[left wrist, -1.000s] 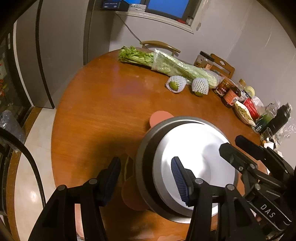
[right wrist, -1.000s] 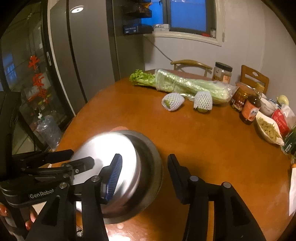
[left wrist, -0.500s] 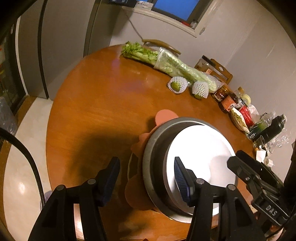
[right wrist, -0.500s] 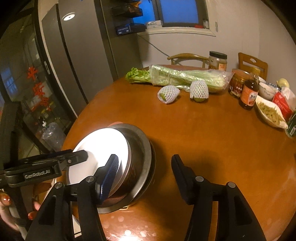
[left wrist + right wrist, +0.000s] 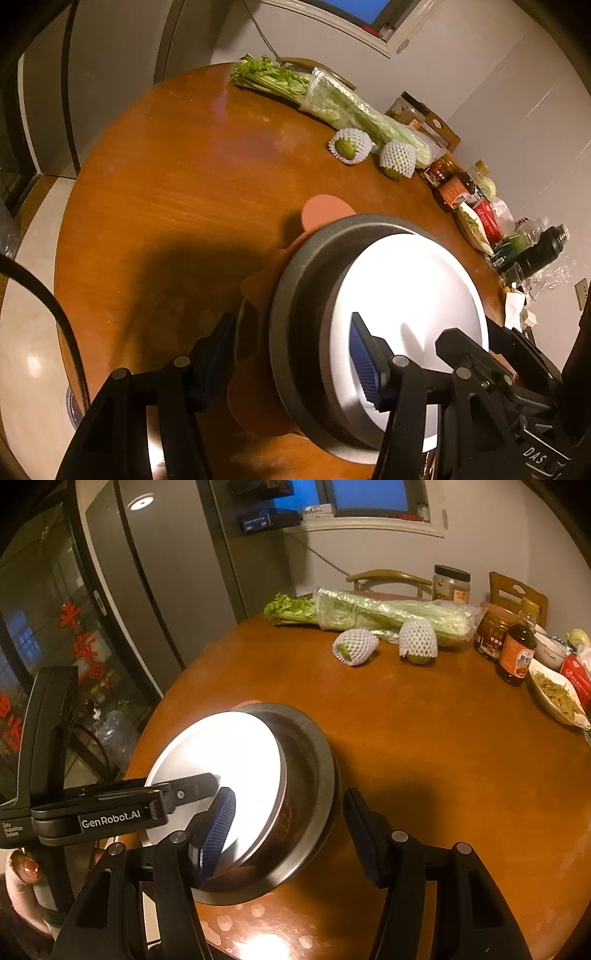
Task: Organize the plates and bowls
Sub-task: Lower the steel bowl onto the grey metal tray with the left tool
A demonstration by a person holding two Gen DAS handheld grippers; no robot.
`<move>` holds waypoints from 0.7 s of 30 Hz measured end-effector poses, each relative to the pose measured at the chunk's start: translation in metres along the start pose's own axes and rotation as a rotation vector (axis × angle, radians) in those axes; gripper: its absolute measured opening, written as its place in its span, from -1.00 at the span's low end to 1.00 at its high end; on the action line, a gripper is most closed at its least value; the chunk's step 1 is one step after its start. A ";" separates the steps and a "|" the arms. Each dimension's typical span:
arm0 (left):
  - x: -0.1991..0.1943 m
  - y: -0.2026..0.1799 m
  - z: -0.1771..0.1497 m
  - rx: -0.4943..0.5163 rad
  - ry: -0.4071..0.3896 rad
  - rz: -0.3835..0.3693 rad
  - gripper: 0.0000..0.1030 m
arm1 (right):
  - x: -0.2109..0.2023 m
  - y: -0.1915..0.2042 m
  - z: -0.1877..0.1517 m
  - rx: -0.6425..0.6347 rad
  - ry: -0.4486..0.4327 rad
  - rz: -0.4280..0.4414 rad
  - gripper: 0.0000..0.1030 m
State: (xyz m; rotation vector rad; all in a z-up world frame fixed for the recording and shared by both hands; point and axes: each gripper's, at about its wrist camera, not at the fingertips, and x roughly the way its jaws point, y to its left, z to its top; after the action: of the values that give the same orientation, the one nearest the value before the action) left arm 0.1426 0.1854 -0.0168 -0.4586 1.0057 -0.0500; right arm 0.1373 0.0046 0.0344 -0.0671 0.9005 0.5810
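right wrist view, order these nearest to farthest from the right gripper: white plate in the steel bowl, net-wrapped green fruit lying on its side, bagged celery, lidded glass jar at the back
1. White plate in the steel bowl: nearest, the right gripper's left finger is over its edge.
2. Net-wrapped green fruit: mid-table.
3. Bagged celery: just behind the fruit.
4. Lidded glass jar: farthest, back edge by the chair.

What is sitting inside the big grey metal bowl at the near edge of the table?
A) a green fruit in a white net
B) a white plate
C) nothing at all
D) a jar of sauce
B: a white plate lies tilted inside the grey metal bowl, while the netted fruits and the jars stand far off across the table.
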 end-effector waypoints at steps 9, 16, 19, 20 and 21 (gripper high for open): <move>0.001 -0.007 0.000 0.019 0.003 0.012 0.15 | 0.002 0.000 0.000 -0.013 0.001 -0.017 0.21; 0.005 -0.014 0.000 0.028 0.006 0.007 0.15 | 0.001 -0.004 0.000 -0.020 -0.006 -0.049 0.21; 0.007 -0.019 -0.001 0.037 0.009 0.002 0.15 | 0.001 -0.007 0.000 -0.026 -0.008 -0.068 0.21; 0.008 -0.022 -0.001 0.040 0.009 0.003 0.15 | 0.001 -0.008 -0.001 -0.025 -0.008 -0.072 0.21; 0.008 -0.023 -0.001 0.042 0.007 0.005 0.15 | 0.001 -0.010 -0.001 -0.023 -0.009 -0.073 0.21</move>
State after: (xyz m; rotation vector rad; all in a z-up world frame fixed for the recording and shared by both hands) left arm 0.1496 0.1623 -0.0148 -0.4180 1.0108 -0.0681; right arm 0.1418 -0.0035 0.0315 -0.1178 0.8794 0.5231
